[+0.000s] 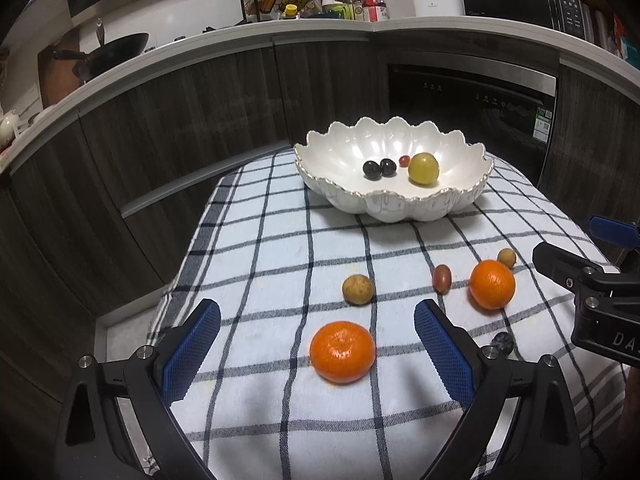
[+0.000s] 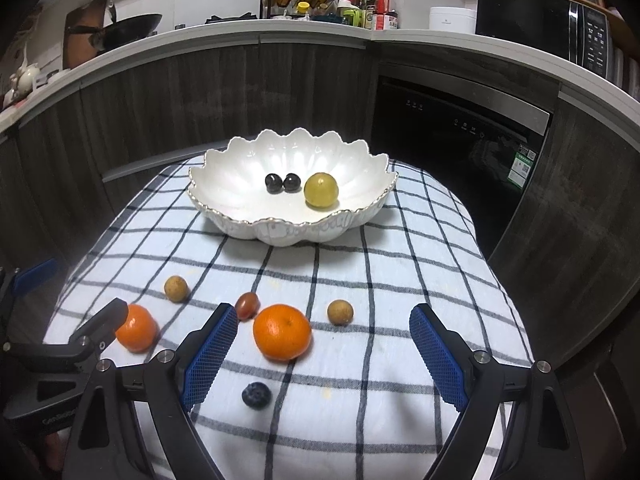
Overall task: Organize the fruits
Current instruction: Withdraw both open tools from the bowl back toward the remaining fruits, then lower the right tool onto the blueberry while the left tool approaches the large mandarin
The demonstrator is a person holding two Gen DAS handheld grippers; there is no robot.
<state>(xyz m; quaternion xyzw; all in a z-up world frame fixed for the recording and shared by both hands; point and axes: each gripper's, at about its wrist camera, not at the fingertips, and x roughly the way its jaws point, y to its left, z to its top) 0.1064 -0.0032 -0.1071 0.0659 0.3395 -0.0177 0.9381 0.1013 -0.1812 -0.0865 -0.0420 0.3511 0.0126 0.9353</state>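
A white scalloped bowl [image 1: 396, 204] [image 2: 288, 232] stands at the far end of the checked cloth. It holds two dark grapes [image 1: 379, 168], a small red fruit [image 1: 405, 160] and a yellow-green fruit [image 1: 423, 168] [image 2: 321, 189]. On the cloth lie two mandarins [image 1: 343, 351] [image 1: 492, 285], two brown longans [image 1: 357, 289] [image 1: 506, 258], a red grape [image 1: 441, 278] and a blueberry [image 2: 256, 395]. My left gripper [image 1: 318, 344] is open, with the near mandarin between its fingers. My right gripper [image 2: 322, 350] is open around the other mandarin [image 2: 282, 332].
The checked cloth [image 1: 280, 240] covers a small table with drops on its left and far sides. Dark kitchen cabinets [image 1: 180, 128], an oven [image 1: 472, 120] and a counter with bottles, a wok and a microwave stand behind.
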